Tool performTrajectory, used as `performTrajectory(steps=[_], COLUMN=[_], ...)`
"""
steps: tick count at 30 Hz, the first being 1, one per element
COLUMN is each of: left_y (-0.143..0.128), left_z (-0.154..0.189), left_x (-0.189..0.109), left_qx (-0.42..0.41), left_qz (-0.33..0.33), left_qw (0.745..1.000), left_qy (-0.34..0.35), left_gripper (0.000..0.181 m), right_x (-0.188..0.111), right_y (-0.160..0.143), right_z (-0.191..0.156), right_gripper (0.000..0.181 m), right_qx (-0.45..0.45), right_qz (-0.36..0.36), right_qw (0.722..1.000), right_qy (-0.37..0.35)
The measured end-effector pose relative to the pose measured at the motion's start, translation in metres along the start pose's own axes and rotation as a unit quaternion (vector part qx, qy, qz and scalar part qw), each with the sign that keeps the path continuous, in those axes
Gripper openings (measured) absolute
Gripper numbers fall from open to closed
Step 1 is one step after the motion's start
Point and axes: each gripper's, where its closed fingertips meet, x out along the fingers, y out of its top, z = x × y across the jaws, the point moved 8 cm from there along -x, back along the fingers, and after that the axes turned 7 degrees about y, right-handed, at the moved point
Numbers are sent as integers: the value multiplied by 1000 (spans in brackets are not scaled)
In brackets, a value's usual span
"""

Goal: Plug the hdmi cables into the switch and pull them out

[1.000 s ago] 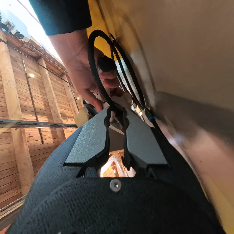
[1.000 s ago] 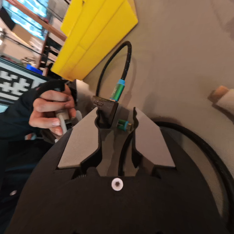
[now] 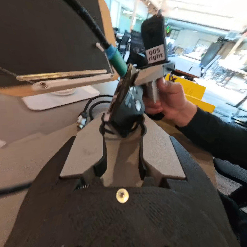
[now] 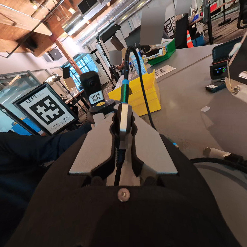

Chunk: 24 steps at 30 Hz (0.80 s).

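Note:
The switch [image 4: 123, 120] is a thin dark box with a silver edge. My right gripper [image 4: 123, 117] is shut on it and holds it above the table. A green HDMI plug [image 4: 124, 92] on a black braided cable [image 4: 127, 60] sits in its far end, and another black cable [image 4: 118, 159] leaves its near end. In the left wrist view the switch [image 3: 125, 106] hangs tilted, with the green plug [image 3: 117, 62] at its top. My left gripper [image 3: 122, 120] has its jaws apart on either side of the switch's lower end. A hand [image 3: 168, 102] holds the right gripper.
Yellow bins [image 4: 140, 96] stand on the grey table [image 4: 187, 106] behind the switch. A dark panel [image 3: 53, 40] on a white stand [image 3: 60, 96] is close by. A loose silver plug [image 3: 81, 121] and a white-tipped cable [image 4: 216, 153] lie on the table. A framed marker sign [image 4: 45, 109] stands left. Less than 4 cm separates the two grippers' tips.
Both views have swung round to face each other. My right gripper has closed on the switch and lifted it. My left gripper's jaws are wider apart and no longer pinch the black cable.

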Motion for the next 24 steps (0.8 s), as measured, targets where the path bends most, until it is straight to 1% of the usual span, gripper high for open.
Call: performTrajectory(steps=[1,2,3,5,7,10,12,14,18,22,23,24], left_y=[2,2,2,1,-2,-4,-3,0,2,6,5,3], left_z=[-1,-4,-7,-11,-14,-16,-17,-17,-14,-11,-10,-7], left_x=[6,11,14,19,19,13,8,2,-1,-1,1,3], left_qx=[2,13,18,-12,-22,14,43,55,47,-15,-28,-23], left_qz=[7,11,12,4,-4,-27,-36,-36,-21,18,25,21], left_qw=[1000,1000,999,995,991,992,993,992,993,990,989,989], left_qy=[-8,-20,-42,-99,-132,-120,-104,-106,-110,-137,-142,-143], left_gripper=[54,52,48,35,27,21,20,20,19,21,22,23], right_x=[-1,-4,-8,-13,-14,-13,-10,-7,-7,-6,-4,1], right_y=[0,2,2,4,4,1,-1,-2,-1,-3,-5,-8], right_z=[0,1,3,6,6,10,10,8,4,4,5,6], right_gripper=[17,16,16,17,19,25,27,25,23,18,17,16], right_qx=[-5,-7,-1,4,-6,-11,-6,-1,-11,13,18,23], right_qz=[6,19,25,40,40,11,6,5,13,58,64,52], right_qw=[1000,1000,1000,999,999,999,1000,1000,1000,997,996,997], right_qy=[-4,-9,-9,-14,-19,-29,-20,1,16,52,54,53])
